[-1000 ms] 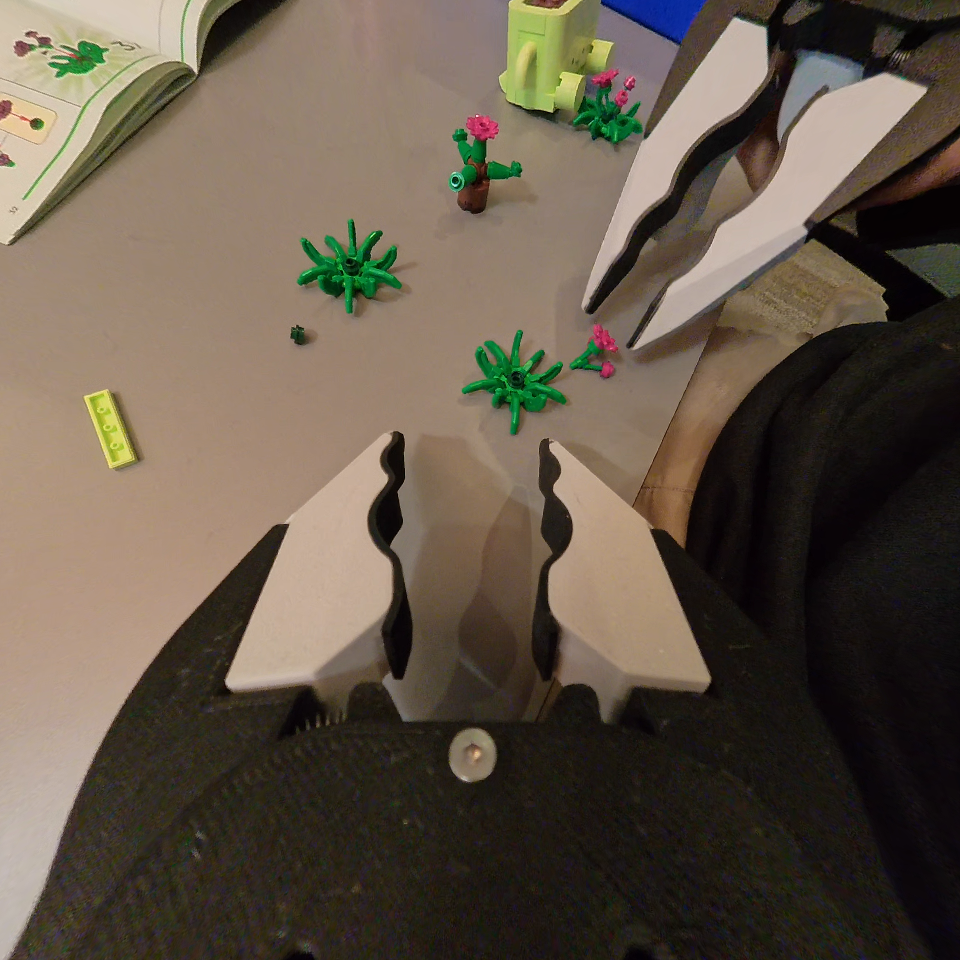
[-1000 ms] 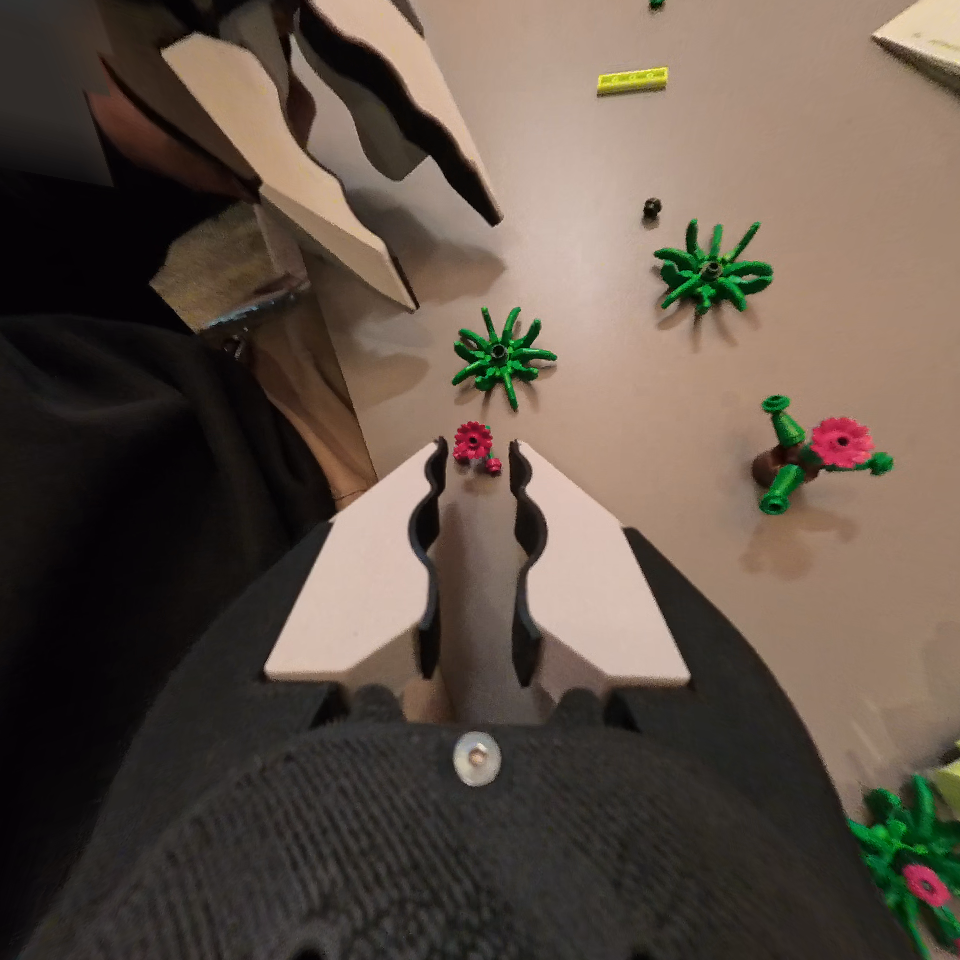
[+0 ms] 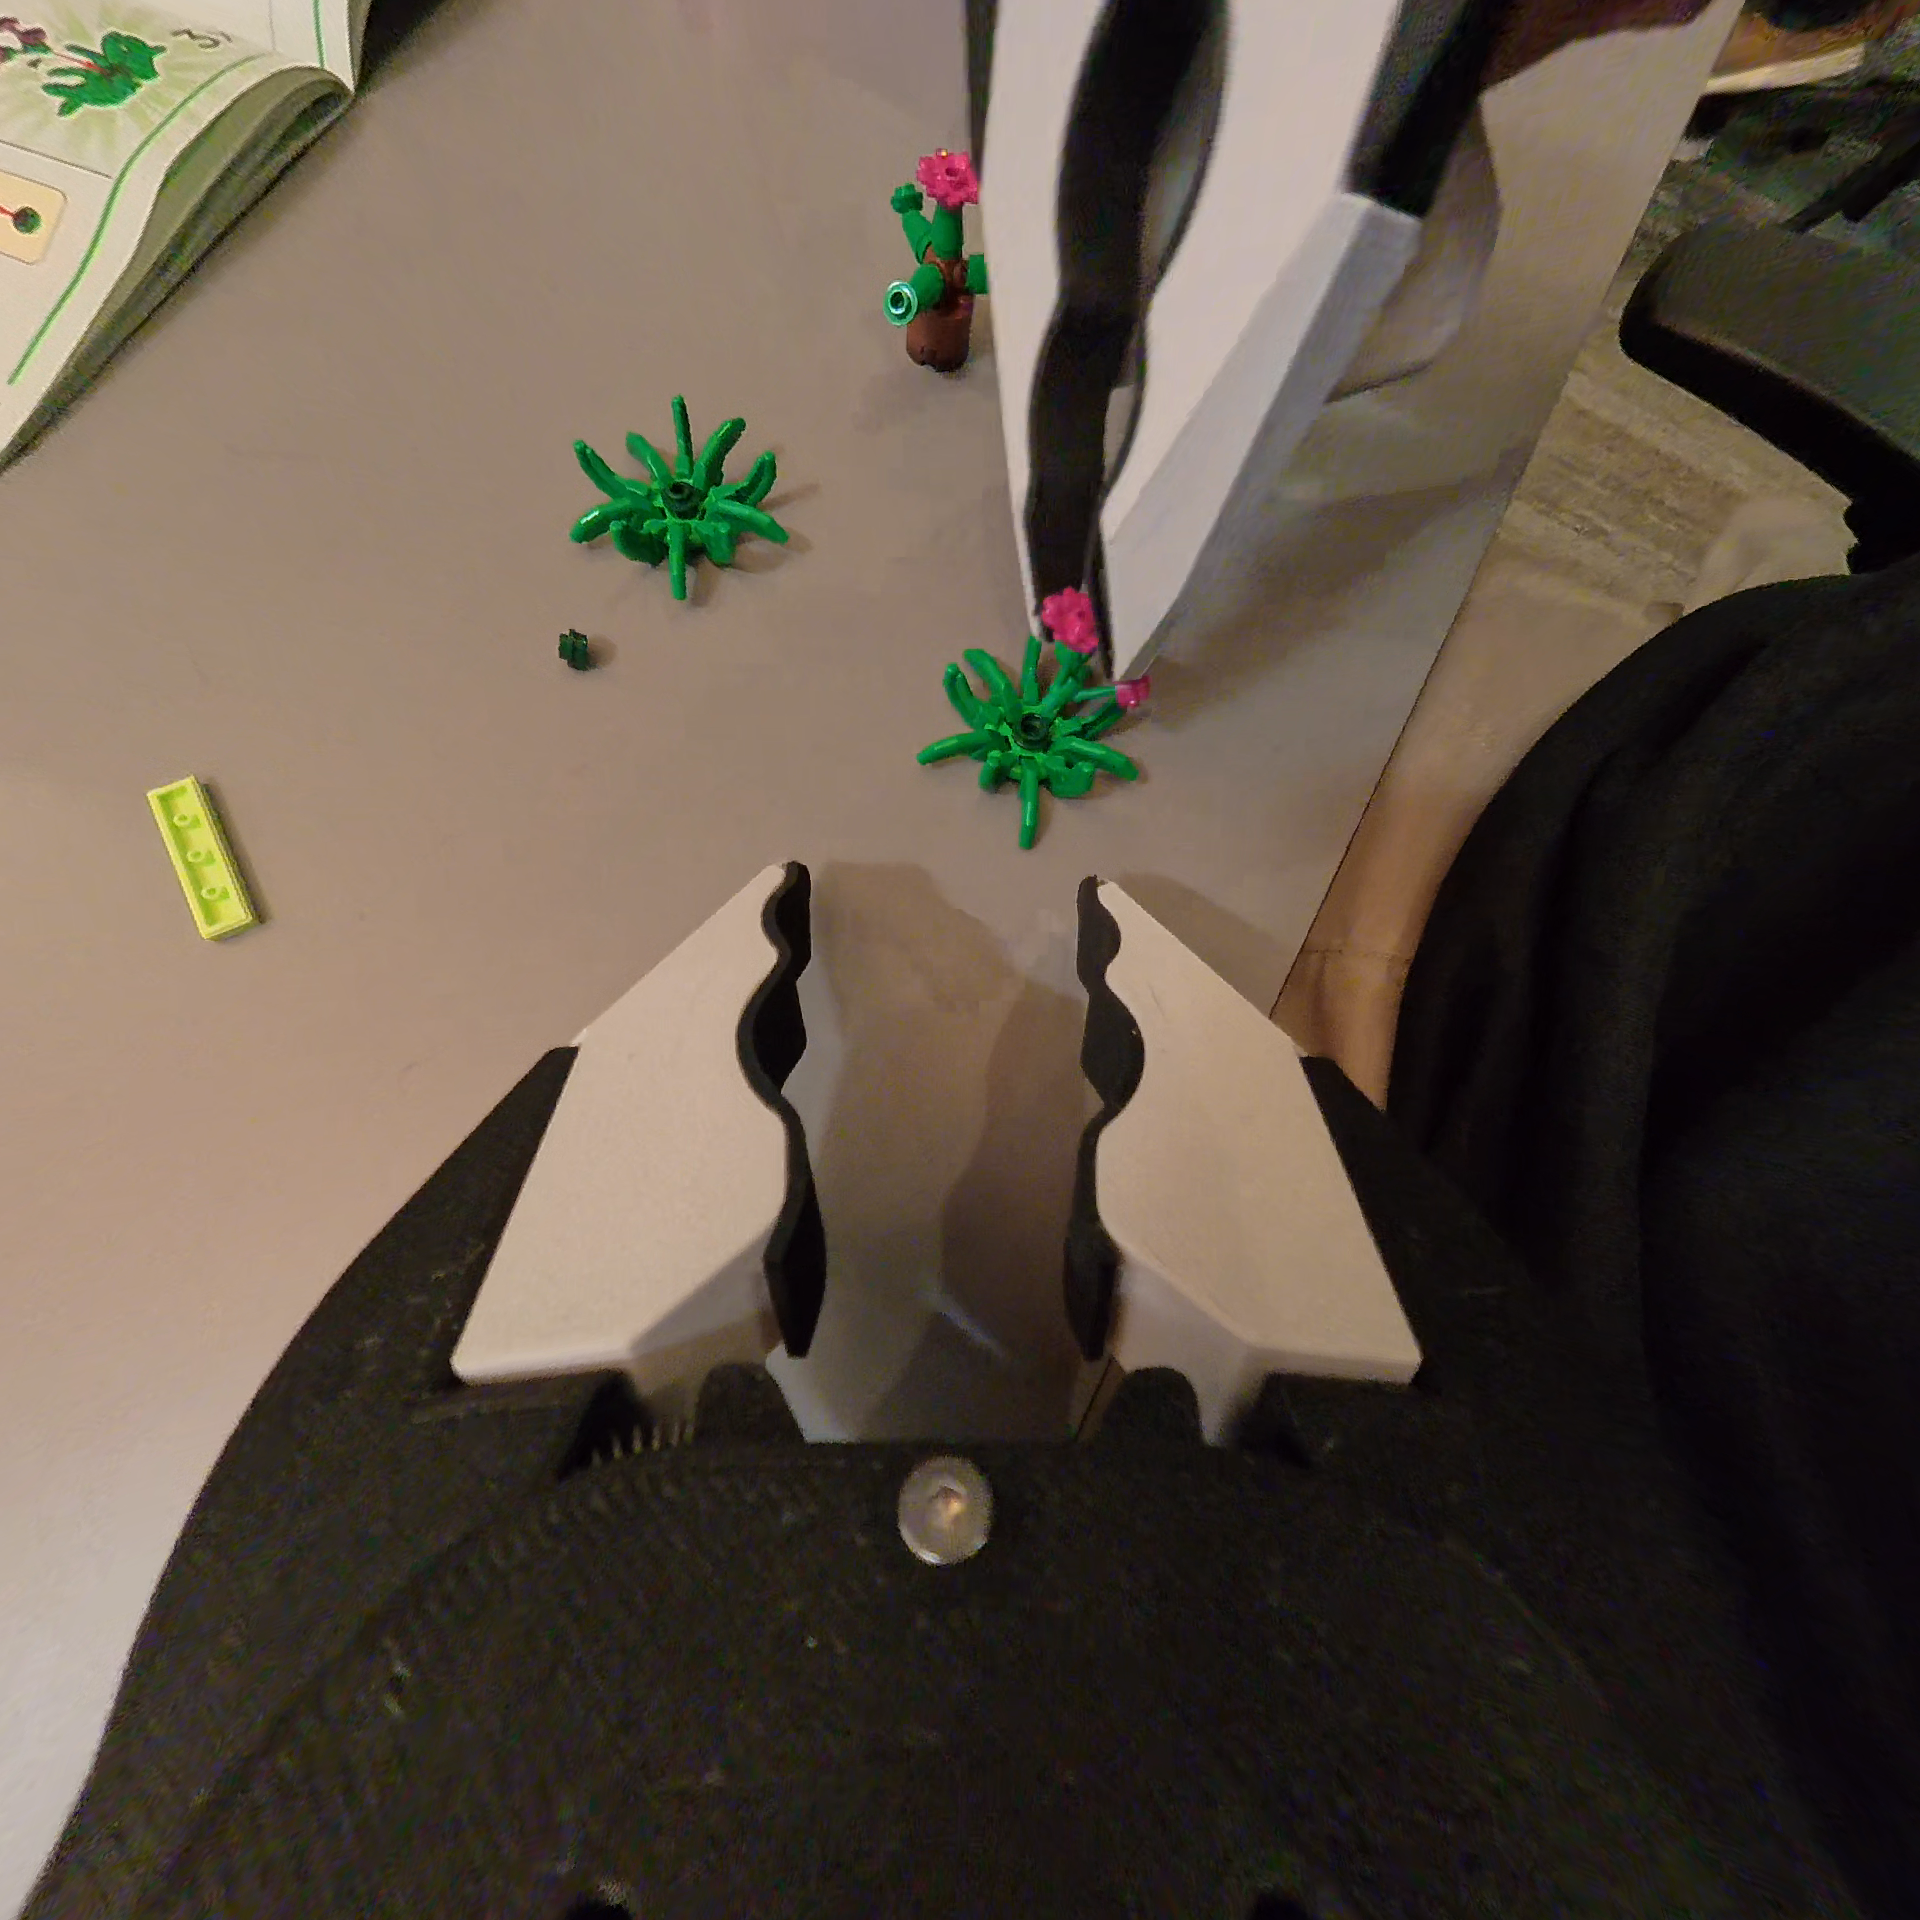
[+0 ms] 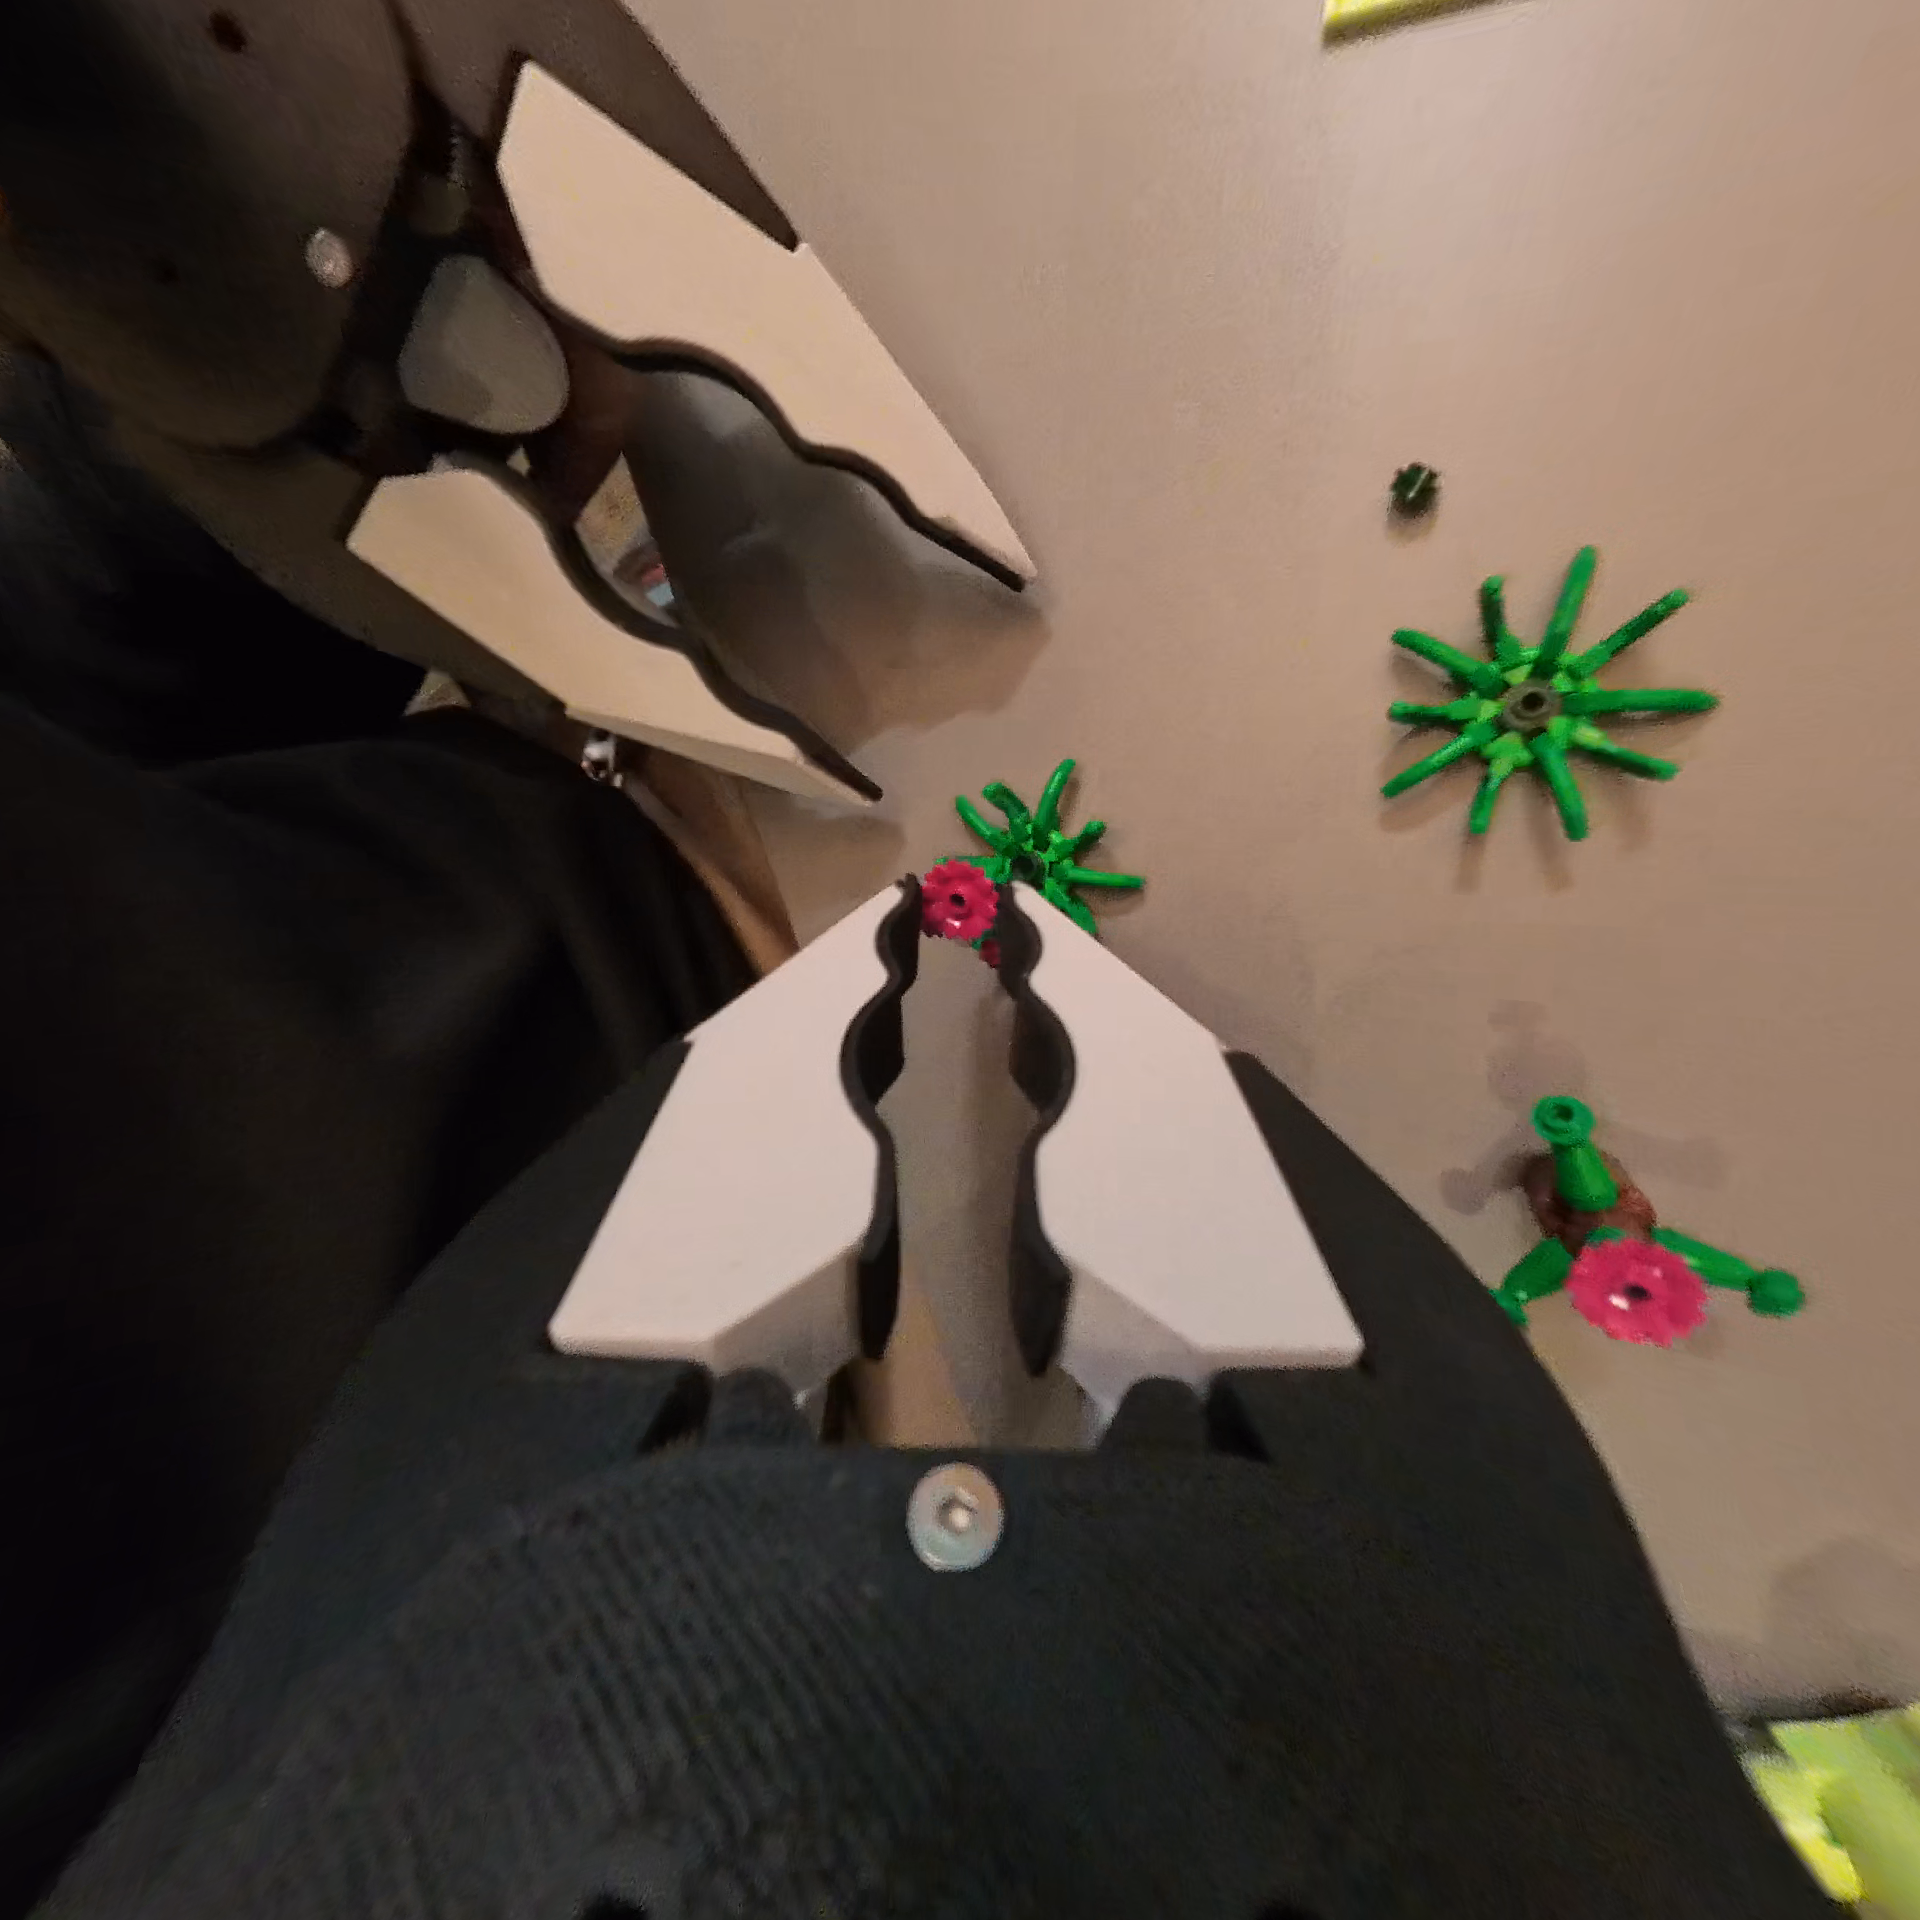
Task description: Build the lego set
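Pinching a small pink flower sprig (image 4: 954, 902) at its very tips, the right gripper (image 4: 961, 902) holds the toothed, disc-shaped blossom between wavy black rubber pads set on smooth pale wedge-shaped fingers (image 4: 748, 1132). The sprig's thin green stem slants down onto the near spiky green plant piece (image 3: 1023, 732), a glossy plastic rosette of curved leaves lying on the matte grey table (image 3: 416, 1039) close to its edge; whether the stem is seated in the rosette's centre cannot be told. A second pink bud (image 3: 1130, 691) sticks out beside it.

The left gripper (image 3: 940, 883) hovers just short of that rosette with its fingers spread apart and nothing between them; its body is rough, ridged black plastic.

A second spiky green plant piece (image 3: 675, 504) lies farther off, with a tiny dark green stud (image 3: 575, 650) near it. A flat lime-green plate (image 3: 201, 858) with a row of studs lies to the left. A small cactus-like stem (image 3: 935, 270) on a brown round base bears another pink flower. An open instruction booklet (image 3: 125, 156) occupies the far left corner.
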The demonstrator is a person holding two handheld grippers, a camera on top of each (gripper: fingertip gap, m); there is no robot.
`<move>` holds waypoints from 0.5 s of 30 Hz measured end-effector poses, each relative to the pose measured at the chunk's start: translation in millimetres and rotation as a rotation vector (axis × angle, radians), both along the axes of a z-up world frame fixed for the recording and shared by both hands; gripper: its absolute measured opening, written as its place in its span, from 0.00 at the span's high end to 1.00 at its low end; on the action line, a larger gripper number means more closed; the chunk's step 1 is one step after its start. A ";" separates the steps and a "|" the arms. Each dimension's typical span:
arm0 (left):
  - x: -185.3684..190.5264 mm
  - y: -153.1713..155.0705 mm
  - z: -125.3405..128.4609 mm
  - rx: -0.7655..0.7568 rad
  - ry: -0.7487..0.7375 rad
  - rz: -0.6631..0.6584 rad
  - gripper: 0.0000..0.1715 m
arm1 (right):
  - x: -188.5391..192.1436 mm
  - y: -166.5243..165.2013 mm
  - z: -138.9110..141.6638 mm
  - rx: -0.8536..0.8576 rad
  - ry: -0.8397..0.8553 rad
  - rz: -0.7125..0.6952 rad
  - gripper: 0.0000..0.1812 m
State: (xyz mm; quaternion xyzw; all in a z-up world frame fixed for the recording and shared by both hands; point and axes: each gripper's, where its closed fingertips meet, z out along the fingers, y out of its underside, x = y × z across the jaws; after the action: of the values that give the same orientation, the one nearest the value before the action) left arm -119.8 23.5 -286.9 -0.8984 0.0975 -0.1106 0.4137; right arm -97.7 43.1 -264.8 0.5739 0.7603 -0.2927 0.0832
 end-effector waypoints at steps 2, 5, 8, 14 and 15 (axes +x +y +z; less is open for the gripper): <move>-0.1 0.0 0.5 0.002 -0.006 0.001 0.71 | -1.6 1.4 -5.1 -0.021 -0.081 0.000 0.93; -0.5 0.0 1.7 0.006 -0.021 0.003 0.71 | -0.7 3.2 -11.4 -0.034 -0.181 0.006 0.93; -0.6 -0.1 2.4 0.008 -0.031 0.003 0.71 | -2.1 2.2 -12.0 -0.046 -0.225 0.010 0.93; -0.5 -0.2 2.2 0.007 -0.032 0.001 0.71 | -5.0 0.9 -13.1 -0.009 -0.262 0.025 0.93; -0.6 -0.3 2.0 0.006 -0.031 0.001 0.71 | -5.8 0.1 -13.6 0.001 -0.261 0.030 0.93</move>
State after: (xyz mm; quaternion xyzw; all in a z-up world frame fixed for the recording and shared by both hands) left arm -120.4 23.2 -284.9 -0.8954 0.0911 -0.1239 0.4179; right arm -103.5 43.2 -278.4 0.5958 0.7516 -0.2139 0.1855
